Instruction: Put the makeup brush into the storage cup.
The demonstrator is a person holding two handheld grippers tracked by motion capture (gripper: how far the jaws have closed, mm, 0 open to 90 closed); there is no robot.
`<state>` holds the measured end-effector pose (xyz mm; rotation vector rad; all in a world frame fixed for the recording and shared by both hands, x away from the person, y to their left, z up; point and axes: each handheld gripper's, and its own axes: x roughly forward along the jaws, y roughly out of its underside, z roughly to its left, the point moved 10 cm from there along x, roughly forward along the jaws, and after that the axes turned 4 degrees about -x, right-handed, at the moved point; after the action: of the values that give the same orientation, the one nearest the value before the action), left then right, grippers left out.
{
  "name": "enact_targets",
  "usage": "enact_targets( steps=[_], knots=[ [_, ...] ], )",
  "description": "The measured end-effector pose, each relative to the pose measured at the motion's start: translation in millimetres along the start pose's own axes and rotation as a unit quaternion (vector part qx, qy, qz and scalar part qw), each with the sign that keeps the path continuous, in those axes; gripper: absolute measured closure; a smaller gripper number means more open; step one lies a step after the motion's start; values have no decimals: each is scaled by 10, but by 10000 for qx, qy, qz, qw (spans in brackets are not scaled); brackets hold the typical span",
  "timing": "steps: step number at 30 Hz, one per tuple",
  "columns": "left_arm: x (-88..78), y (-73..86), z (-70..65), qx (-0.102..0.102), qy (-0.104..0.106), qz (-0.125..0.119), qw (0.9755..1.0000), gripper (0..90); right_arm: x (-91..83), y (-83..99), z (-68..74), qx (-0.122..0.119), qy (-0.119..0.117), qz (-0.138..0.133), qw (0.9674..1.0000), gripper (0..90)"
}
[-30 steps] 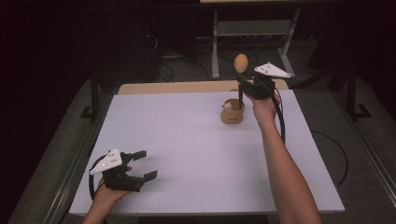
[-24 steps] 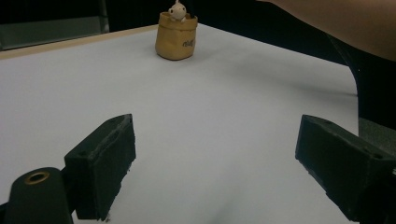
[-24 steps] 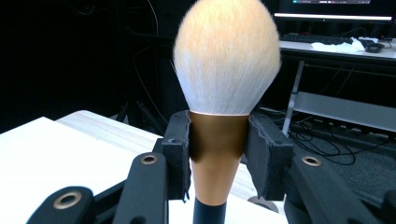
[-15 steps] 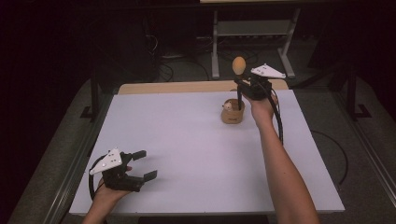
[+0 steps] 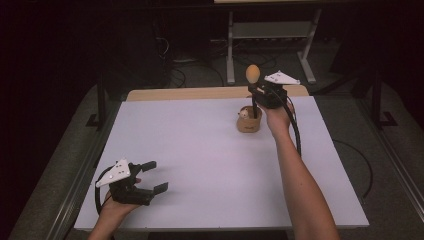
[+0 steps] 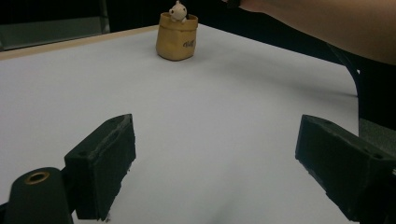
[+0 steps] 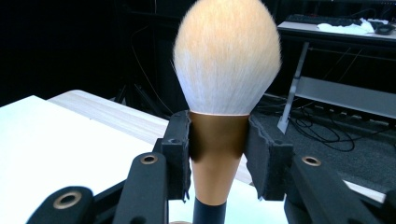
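A makeup brush (image 5: 253,73) with a pale orange-tipped head stands upright, and my right gripper (image 5: 255,92) is shut on its copper ferrule. Its black handle reaches down to a small tan holder (image 5: 249,122) with a little white bear figure, at the back right of the white table (image 5: 200,145). In the right gripper view, both pads of the right gripper (image 7: 218,149) press the brush (image 7: 227,60) just below the bristles. My left gripper (image 5: 156,176) rests open at the front left, nothing between its jaws. From the left gripper (image 6: 219,154), the holder (image 6: 176,39) stands far ahead.
The person's right forearm (image 5: 300,185) stretches along the table's right side. A bare wooden strip (image 5: 200,93) borders the table's far edge. Metal stands and cables (image 5: 270,30) sit on the dark floor behind.
The right gripper with the brush has drifted slightly left and down towards the holder. The left gripper has not moved.
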<state>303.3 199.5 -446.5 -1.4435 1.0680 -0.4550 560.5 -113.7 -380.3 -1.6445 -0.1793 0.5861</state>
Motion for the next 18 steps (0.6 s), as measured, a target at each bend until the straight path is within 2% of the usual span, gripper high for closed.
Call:
enact_targets(
  steps=[18],
  knots=[
    [1, 2, 3, -3, -3, 10, 10000, 119, 60, 143, 62, -76, -153, 311, 9994, 613]
  ],
)
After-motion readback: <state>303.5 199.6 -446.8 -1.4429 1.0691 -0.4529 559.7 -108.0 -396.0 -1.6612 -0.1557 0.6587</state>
